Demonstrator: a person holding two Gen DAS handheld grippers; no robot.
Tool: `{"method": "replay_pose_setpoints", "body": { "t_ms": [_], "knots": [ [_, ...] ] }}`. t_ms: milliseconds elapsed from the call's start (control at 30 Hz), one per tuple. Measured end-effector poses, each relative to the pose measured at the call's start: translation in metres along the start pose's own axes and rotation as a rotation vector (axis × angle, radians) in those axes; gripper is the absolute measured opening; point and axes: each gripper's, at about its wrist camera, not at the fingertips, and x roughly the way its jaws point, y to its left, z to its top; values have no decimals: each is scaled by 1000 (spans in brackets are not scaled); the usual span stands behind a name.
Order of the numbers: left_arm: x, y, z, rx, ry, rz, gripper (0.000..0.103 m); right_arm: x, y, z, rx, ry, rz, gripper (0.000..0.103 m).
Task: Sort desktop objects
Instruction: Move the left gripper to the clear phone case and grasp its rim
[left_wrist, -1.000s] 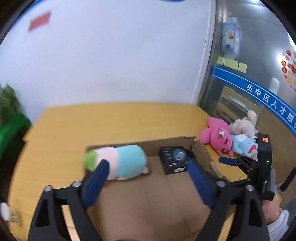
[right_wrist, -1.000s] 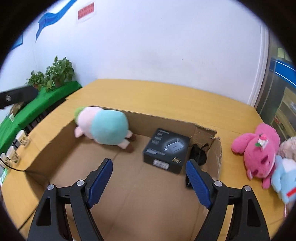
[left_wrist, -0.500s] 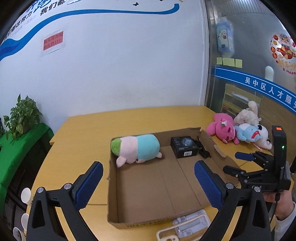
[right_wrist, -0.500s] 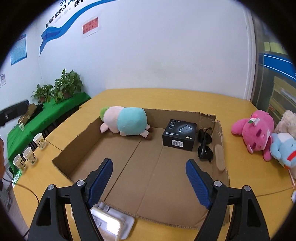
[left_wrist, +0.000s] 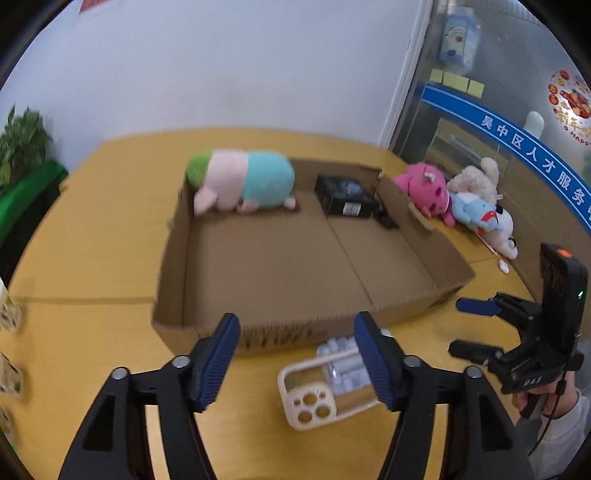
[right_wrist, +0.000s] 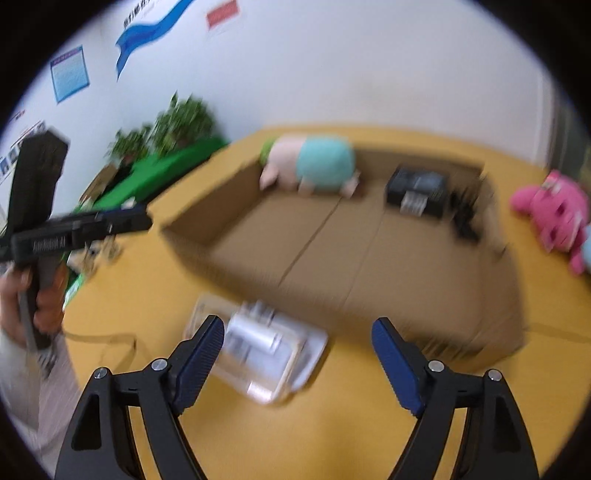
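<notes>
Blue ribbed pads of the left gripper (left_wrist: 295, 354) and right gripper (right_wrist: 297, 360) stand spread wide, holding nothing, above the yellow table (left_wrist: 92, 236). Just before the shallow corrugated cardboard box (left_wrist: 424, 306), whose blurred print is unreadable, lies a clear plastic case (left_wrist: 325, 384). Inside at its far wall lie a soft pastel plush (left_wrist: 243, 181) and a black carton (left_wrist: 343, 192); a fuzzy pink plush (left_wrist: 424, 184) sits outside to its right.

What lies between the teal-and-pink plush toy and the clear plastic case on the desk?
In the left wrist view, bare cardboard box floor and its near wall separate the plush toy from the clear plastic case.
</notes>
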Motion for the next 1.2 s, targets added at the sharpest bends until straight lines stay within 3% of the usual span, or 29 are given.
{"method": "replay_pose_setpoints", "body": {
  "t_ms": [133, 400, 533, 633, 700, 800, 900, 1067, 1200],
  "knots": [
    [28, 13, -23, -61, 108, -47, 71, 28, 0, -28, 83, 82, 95, 81],
    [83, 26, -51, -165, 253, -150, 69, 46, 3, -24, 81, 109, 162, 77],
    [94, 26, -53, -174, 266, -163, 68, 57, 7, -20, 64, 120, 186, 73],
    [101, 25, -55, -177, 286, -177, 55, 68, 3, -21, 84, 138, 193, 66],
    [103, 22, -56, -167, 293, -195, 53, 69, 1, -22, 95, 132, 206, 64],
    [101, 16, -55, -131, 282, -176, 53, 66, -1, -22, 106, 127, 221, 64],
    [92, 14, -53, -140, 251, -208, 53, 60, -4, -25, 122, 119, 226, 64],
    [58, -1, -49, -65, 163, -251, 53, 36, -4, -27, 116, 68, 244, 64],
    [50, -1, -60, -70, 178, -276, 56, 18, -1, -39, 106, 61, 282, 64]
  ]
}}
